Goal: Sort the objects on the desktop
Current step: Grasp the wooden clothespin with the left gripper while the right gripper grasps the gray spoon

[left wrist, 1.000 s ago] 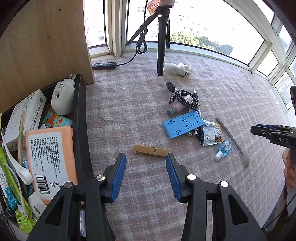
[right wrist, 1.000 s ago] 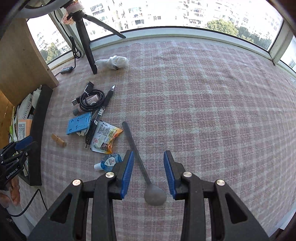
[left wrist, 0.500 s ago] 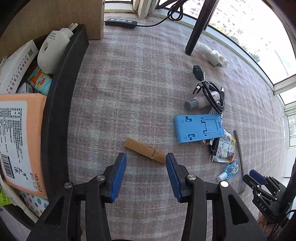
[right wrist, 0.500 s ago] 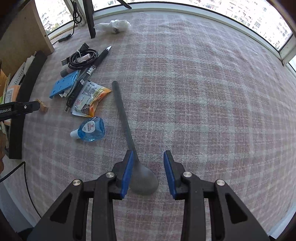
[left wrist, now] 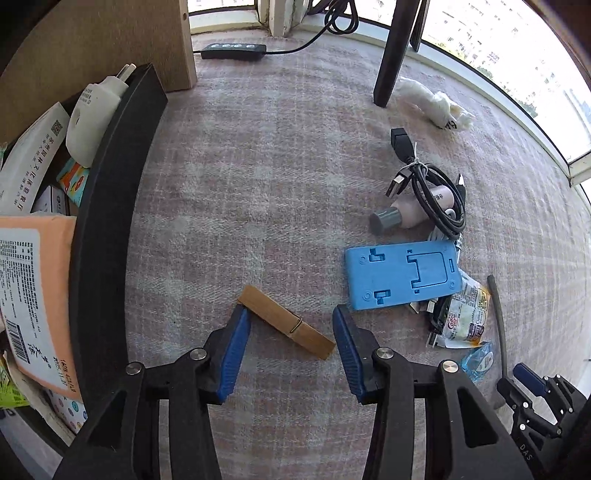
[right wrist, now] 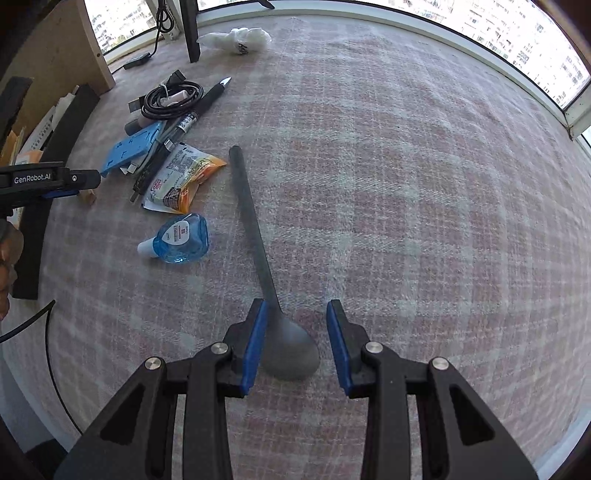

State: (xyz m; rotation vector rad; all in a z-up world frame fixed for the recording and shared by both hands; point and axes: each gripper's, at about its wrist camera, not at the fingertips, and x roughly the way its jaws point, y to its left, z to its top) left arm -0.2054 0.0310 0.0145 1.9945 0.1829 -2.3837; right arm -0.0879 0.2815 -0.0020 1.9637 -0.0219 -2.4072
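Our left hand-held gripper point(left wrist: 291, 332) hung low over the bench with its jaws spread wide, and the wooden clothespin point(left wrist: 286, 322) lay slantwise right between the blue pads, its far end just beside the left pad, its near end short of the right one. We could not tell whether either pad touched it. Over on the right, our right hand-held gripper point(right wrist: 295, 332) stood just as wide, and the grey spoon point(right wrist: 266, 266) lay with its bowl in the gap, nearer the left pad, its handle running away from us to the far left.

Left of that handle lay the little blue bottle point(right wrist: 176, 240), then the snack packet point(right wrist: 183, 179) beyond it, and farther off the blue phone stand point(left wrist: 402, 275) and a black pen point(right wrist: 195, 110). A coiled black cable point(left wrist: 434, 192) rested over a small pink bottle point(left wrist: 406, 212) at the far side of the pile. A crumpled white bag point(left wrist: 434, 101) lay near a black tripod leg point(left wrist: 391, 51).

The bench point(right wrist: 406, 184) wore a pink and grey checked cloth. At its left edge stood a black tray point(left wrist: 107, 236) packed with boxes, a peach packet point(left wrist: 33, 295) and a white plug-in device point(left wrist: 92, 118). A wooden panel point(left wrist: 92, 48) rose behind it, and bright windows point(right wrist: 498, 33) curved round the far side, with city buildings outside.
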